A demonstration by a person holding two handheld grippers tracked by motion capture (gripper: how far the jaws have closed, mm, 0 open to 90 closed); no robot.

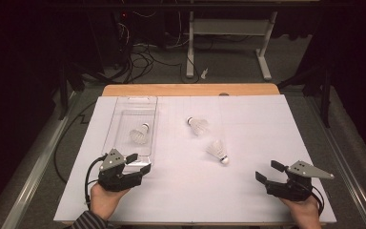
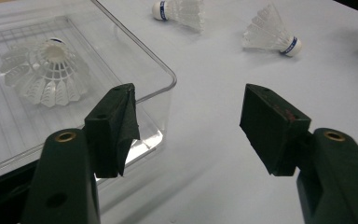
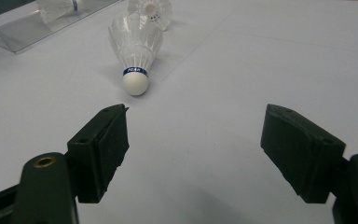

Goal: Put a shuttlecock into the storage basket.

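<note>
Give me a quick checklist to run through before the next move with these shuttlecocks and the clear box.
1. Right claw open and empty, jaws wide apart: ok.
2. Left claw open and empty, beside the near corner of the clear plastic rectangular box: ok.
3. Nearest white feathered shuttlecock lying free on the white table cover, cork toward the right claw, nothing between them: ok.
4. Second loose white shuttlecock apart from the nearest one: ok.
5. Box has room beside the white shuttlecock already inside: ok.
6. Whether the box would slide if bumped: cannot tell.
</note>
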